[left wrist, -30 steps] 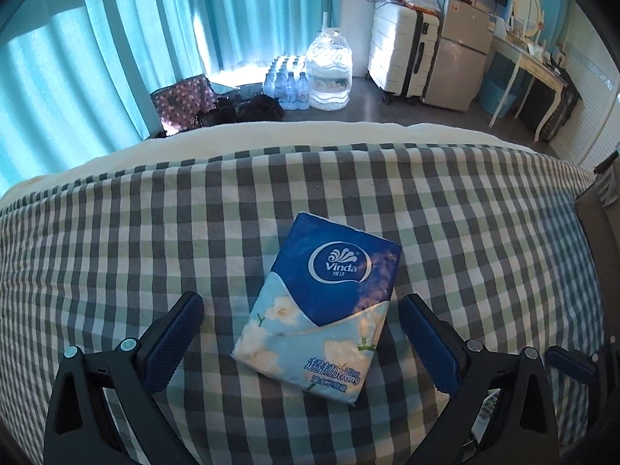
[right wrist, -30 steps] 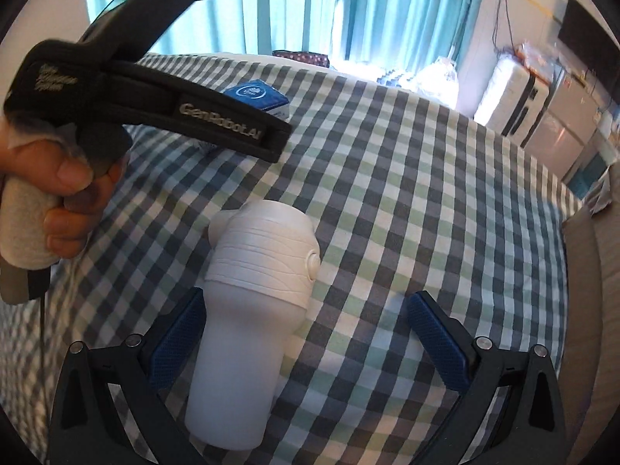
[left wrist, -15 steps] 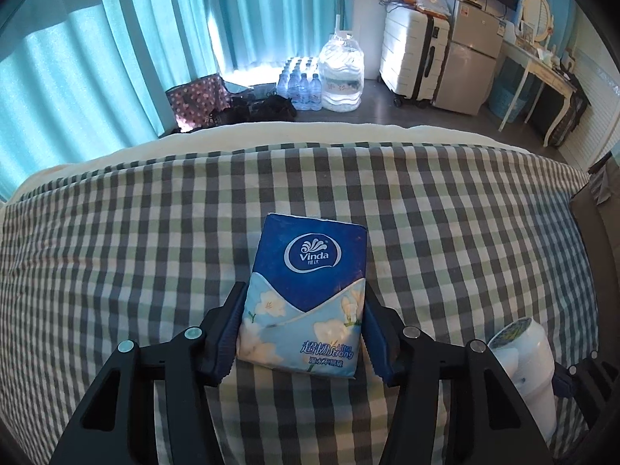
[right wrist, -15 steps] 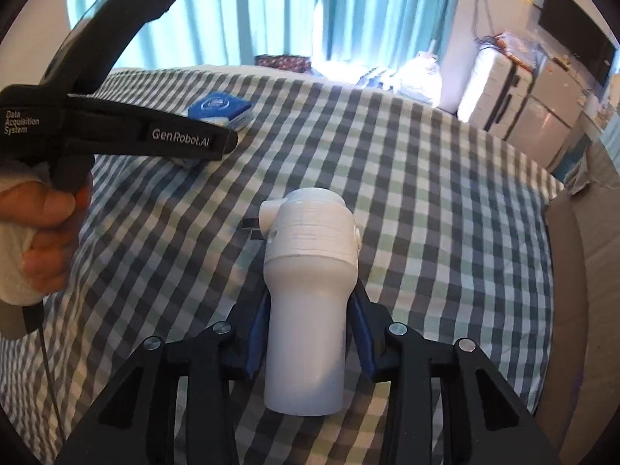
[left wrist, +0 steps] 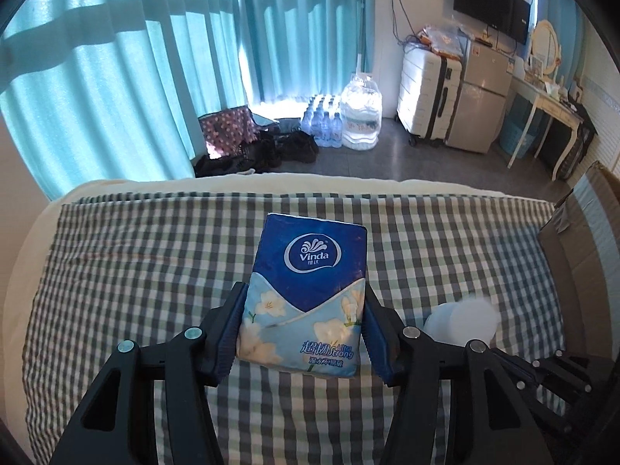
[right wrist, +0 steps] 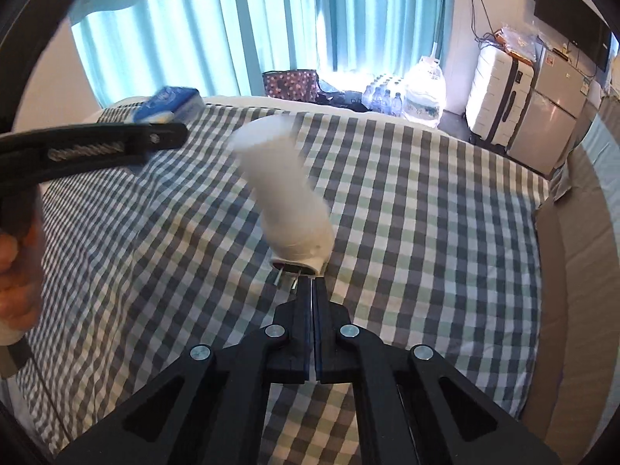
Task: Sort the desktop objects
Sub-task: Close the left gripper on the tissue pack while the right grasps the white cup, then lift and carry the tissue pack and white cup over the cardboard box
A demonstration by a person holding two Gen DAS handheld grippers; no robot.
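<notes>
My left gripper [left wrist: 302,329] is shut on a blue Vinda tissue pack [left wrist: 310,290] and holds it above the checked cloth [left wrist: 135,271]. The pack also shows at the upper left of the right wrist view [right wrist: 170,104], with the left gripper's arm [right wrist: 97,151] below it. My right gripper [right wrist: 313,290] has its jaws fully together. A white plastic bottle-shaped object [right wrist: 286,193], blurred, stands tilted just beyond the fingertips; I cannot tell whether its bottom edge is pinched. It shows as a white blur at the right of the left wrist view [left wrist: 465,317].
The checked cloth covers a bed-like surface with a cream edge [left wrist: 271,182] at the far side. A cardboard box [left wrist: 581,255] stands at the right edge. Beyond are teal curtains, water bottles [left wrist: 348,120], a suitcase [left wrist: 430,97] and a fridge.
Both grippers closed from open. The left one took hold of the tissue pack and lifted it. The white object slid forward out of the right jaws, which shut fully, and it now points away.
</notes>
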